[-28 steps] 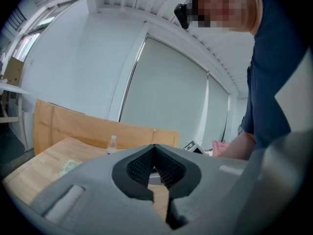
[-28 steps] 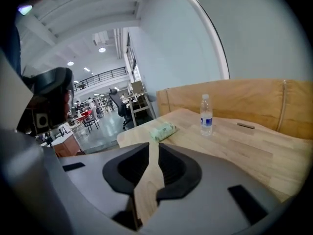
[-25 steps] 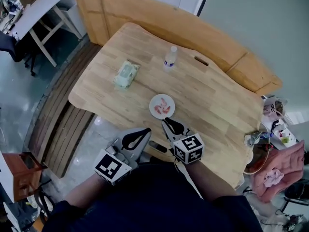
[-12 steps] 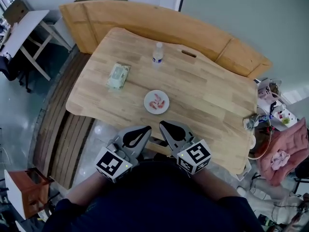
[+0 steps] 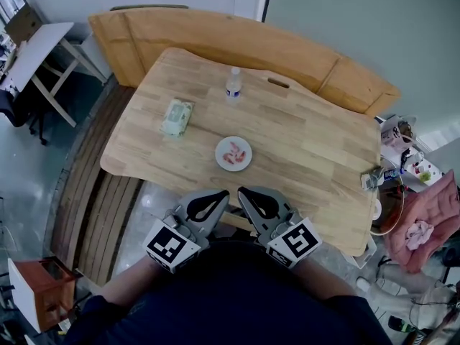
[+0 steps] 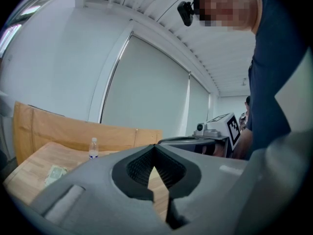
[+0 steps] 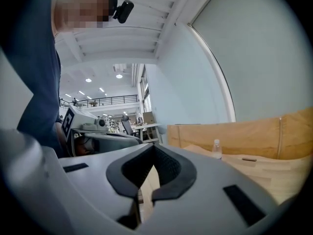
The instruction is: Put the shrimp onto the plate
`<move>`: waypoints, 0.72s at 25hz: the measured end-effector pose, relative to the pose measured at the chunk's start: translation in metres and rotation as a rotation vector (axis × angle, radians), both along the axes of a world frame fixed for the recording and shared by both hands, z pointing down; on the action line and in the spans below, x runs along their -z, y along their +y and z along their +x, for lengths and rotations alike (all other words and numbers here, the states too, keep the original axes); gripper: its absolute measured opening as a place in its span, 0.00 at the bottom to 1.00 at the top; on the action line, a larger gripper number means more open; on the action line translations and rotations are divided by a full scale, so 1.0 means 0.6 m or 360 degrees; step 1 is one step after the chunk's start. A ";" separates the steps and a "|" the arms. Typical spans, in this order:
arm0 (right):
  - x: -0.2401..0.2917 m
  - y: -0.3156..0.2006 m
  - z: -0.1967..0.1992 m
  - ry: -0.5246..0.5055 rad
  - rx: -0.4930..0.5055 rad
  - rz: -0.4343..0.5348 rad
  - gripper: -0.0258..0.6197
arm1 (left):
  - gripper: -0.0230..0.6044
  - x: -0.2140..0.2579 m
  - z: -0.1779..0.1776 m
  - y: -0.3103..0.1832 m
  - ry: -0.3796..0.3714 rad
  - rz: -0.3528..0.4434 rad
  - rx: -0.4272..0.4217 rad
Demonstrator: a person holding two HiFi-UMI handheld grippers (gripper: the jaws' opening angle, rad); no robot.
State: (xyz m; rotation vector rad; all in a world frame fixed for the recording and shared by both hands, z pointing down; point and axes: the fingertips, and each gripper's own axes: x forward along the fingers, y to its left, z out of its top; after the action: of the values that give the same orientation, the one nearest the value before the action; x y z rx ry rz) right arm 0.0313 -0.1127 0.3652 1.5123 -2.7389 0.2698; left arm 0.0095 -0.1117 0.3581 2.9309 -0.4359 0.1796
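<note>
Both grippers clenched and empty; shrimp on the plate

From the head view I read the left gripper [image 5: 218, 197] and the right gripper [image 5: 248, 195] side by side just off the near edge of the wooden table [image 5: 309, 142], close to the operator's body. In each gripper's own view the jaws meet at the tips with nothing between them. The pink shrimp [image 5: 233, 152] lies on the white plate [image 5: 245, 162], which sits close to the near edge, about midway along it, apart from both grippers. A clear bottle [image 5: 233, 85] stands upright toward the far edge. A green-and-white packet [image 5: 177, 116] lies flat toward the left edge, well apart from the plate
</note>
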 end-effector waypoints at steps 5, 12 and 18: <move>0.001 0.005 -0.003 -0.0004 0.0003 0.0000 0.05 | 0.04 0.001 -0.005 0.006 -0.0008 0.0005 -0.0007; -0.006 0.008 -0.005 -0.0011 0.0006 -0.0027 0.05 | 0.04 -0.001 -0.010 0.012 -0.0010 0.0003 -0.0006; -0.005 0.008 0.001 -0.0013 0.0000 -0.0030 0.05 | 0.04 -0.002 -0.012 0.014 -0.0017 0.0014 -0.0009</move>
State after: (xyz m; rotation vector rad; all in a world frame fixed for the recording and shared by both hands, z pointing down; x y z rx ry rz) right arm 0.0316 -0.1076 0.3684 1.5098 -2.7345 0.3014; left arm 0.0024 -0.1034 0.3592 2.9416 -0.4312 0.1947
